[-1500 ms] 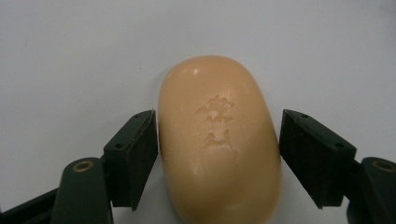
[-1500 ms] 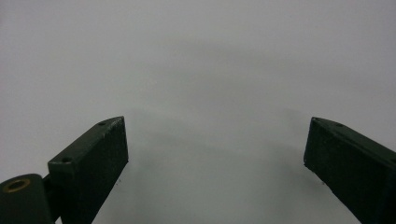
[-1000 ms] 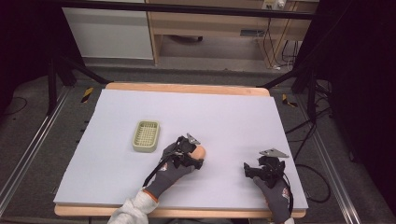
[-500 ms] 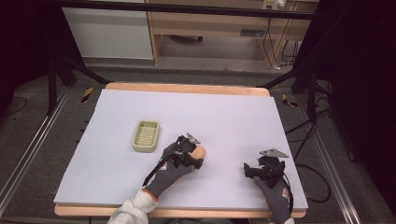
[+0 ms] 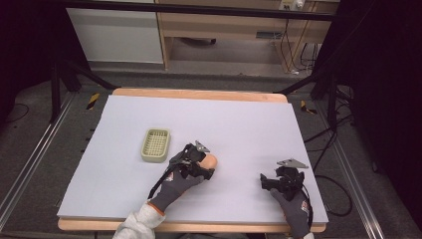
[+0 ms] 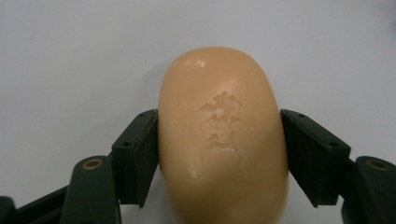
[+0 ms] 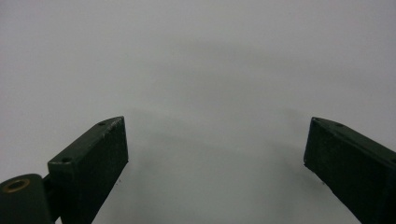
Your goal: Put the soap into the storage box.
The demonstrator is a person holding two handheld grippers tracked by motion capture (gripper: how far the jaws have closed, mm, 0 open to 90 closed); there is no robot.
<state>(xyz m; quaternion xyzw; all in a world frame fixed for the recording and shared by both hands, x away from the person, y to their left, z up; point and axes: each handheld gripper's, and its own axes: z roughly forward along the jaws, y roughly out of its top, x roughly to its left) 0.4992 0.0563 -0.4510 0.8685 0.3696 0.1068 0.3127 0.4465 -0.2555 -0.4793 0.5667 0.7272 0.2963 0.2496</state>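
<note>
An oval peach-coloured bar of soap (image 6: pixel 223 135) with a stamped mark lies on the white table sheet. Both black jaws of my left gripper (image 6: pixel 219 154) press against its sides. In the high view the soap (image 5: pixel 210 161) pokes out past the left gripper (image 5: pixel 198 164) near the table's middle front. My right gripper (image 5: pixel 278 180) rests low at the front right, and in its own view the right gripper (image 7: pixel 215 154) stands wide open over bare sheet. A pale green slatted soap dish (image 5: pixel 156 145) sits to the left of the soap, apart from it.
The white sheet (image 5: pixel 239 119) covers a wooden-edged table (image 5: pixel 199 93). Cables run on the floor at the right (image 5: pixel 323 144). Dark stand legs (image 5: pixel 59 84) flank the table, and a cabinet stands behind.
</note>
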